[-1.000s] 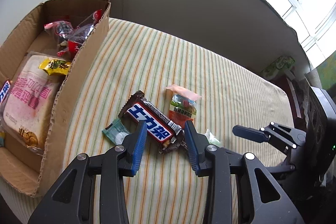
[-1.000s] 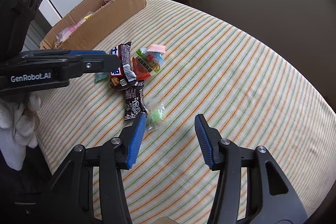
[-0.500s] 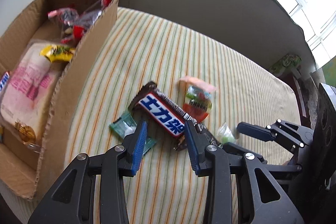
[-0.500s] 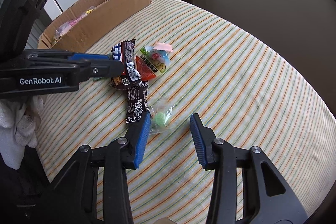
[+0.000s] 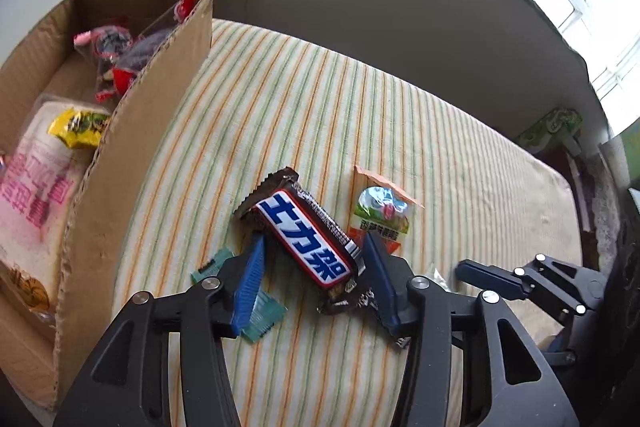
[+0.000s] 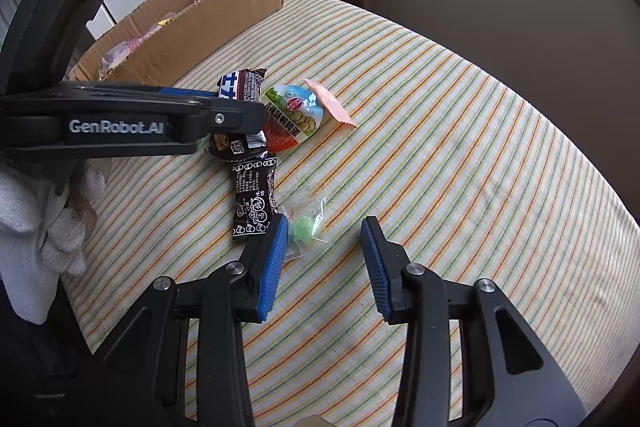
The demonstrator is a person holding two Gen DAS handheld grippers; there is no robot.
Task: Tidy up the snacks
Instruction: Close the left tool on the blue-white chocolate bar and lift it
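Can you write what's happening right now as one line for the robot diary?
left gripper: jaws just opened wider, astride chocolate bar, no grip | right gripper: jaws closing, empty, beside green candy | cardboard box: holds snacks

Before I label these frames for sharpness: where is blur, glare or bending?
Left wrist view: cardboard box contents are softly blurred, window blown out, chocolate bar lettering sharp. Right wrist view: evenly lit and sharp; fisheye curves the striped cloth.

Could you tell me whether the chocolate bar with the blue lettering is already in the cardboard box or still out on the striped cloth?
Out: the chocolate bar lies on the striped cloth, beside the cardboard box.
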